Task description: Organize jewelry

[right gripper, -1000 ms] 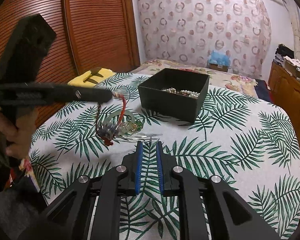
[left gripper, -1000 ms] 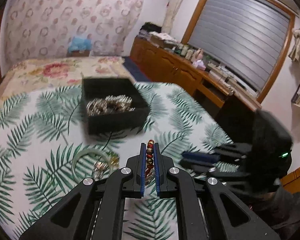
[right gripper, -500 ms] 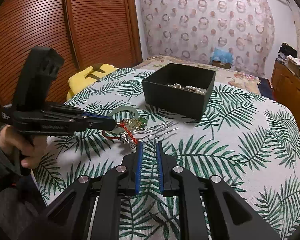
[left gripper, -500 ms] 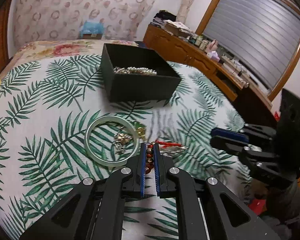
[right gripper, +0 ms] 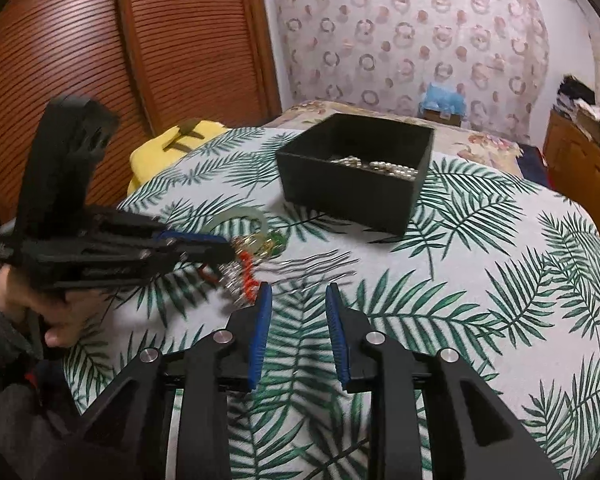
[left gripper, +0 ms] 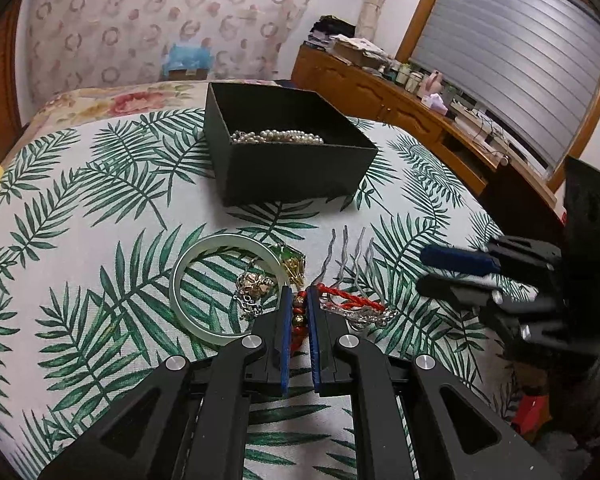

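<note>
Left wrist view shows your left hand-held gripper [left gripper: 298,312] clenched on the beaded bracelet [left gripper: 299,318], low over the surface [left gripper: 80,200] and in front of the black box [left gripper: 288,160], right at the pile. Its red cord [left gripper: 342,298] trails to the right, lying across the silver chain [left gripper: 364,316] and the hair comb [left gripper: 350,256]. The pale bangle [left gripper: 188,268] and a small silver charm [left gripper: 254,286] lie just left of the jaws — also in front of the box, which already holds pearls [left gripper: 278,136]. Your right hand-held gripper [right gripper: 296,300] hangs released, holding nothing, nearer you than the box and just beside the pile. You look to be mid-pickup of the bracelet. Next, I judge, lift it straight — watch that the cord doesn't drag the chain — and carry it over the box rim.
</note>
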A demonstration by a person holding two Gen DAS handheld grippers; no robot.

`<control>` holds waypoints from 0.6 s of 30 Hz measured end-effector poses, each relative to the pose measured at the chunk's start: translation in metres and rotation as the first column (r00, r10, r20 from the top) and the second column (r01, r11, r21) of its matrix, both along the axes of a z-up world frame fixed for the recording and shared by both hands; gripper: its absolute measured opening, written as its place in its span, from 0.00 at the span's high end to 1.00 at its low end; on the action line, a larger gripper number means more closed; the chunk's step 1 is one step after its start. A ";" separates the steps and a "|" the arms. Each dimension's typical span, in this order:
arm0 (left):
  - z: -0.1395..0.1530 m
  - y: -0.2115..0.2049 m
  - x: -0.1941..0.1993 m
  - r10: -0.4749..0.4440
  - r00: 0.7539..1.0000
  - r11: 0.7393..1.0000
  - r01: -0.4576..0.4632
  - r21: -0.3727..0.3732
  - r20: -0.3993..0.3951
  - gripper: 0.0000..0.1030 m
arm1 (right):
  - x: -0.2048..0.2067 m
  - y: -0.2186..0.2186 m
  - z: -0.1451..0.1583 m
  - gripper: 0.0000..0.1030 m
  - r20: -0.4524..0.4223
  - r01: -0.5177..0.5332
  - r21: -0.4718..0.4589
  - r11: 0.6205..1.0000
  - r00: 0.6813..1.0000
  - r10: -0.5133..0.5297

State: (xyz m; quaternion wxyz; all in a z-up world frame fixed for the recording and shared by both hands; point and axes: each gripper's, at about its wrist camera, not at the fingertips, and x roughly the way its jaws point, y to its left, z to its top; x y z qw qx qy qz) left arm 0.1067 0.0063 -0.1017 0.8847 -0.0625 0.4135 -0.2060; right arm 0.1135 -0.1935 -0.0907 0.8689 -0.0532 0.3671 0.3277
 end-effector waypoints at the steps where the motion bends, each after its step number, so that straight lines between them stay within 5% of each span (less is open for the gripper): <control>1: 0.000 0.000 0.000 -0.001 1.000 1.000 0.001 0.000 0.001 0.94 | 0.002 -0.001 0.000 0.71 -0.003 0.004 0.003 1.000 1.000 -0.004; 18: -0.001 -0.022 -0.035 -0.081 0.997 0.996 0.081 0.029 0.008 0.94 | 0.050 0.008 -0.015 0.71 -0.075 -0.006 -0.052 0.999 0.997 0.002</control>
